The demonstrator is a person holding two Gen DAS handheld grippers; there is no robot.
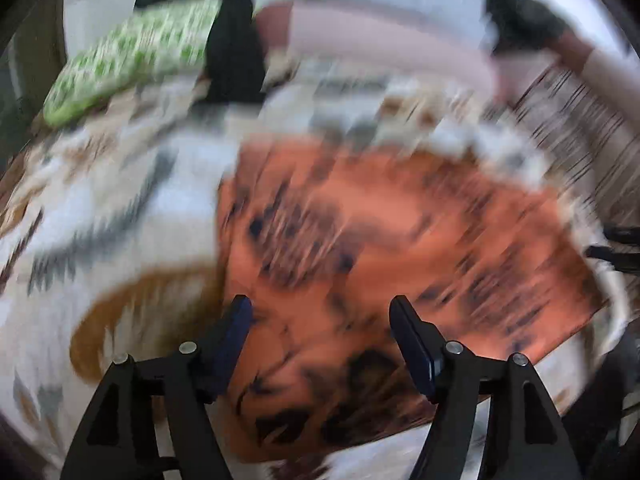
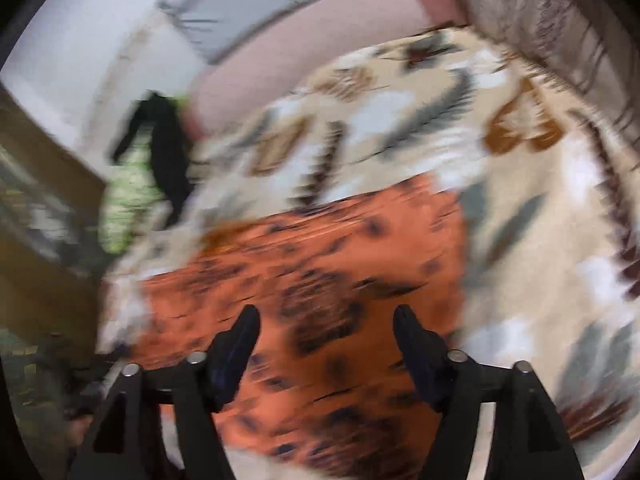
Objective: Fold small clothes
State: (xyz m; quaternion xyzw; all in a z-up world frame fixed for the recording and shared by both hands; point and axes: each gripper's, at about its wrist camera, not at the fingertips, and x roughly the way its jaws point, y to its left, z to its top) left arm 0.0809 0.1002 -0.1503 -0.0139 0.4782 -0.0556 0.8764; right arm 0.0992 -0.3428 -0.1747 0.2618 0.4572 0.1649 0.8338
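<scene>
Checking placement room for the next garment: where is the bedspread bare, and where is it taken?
Bare: the leaf-print bedspread right of the orange patterned cloth, out to the brown ruffled edge; also the strip beyond the cloth. Crowded: the far left corner, where a green-and-white item and a black garment lie.

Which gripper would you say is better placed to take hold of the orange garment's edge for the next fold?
Probably the left gripper: it hovers open over the orange garment's left edge. The right gripper, also open, sits over its middle. Blur makes this tentative.

One orange patterned cloth, one green-and-white garment, one black garment, one leaf-print blanket.
</scene>
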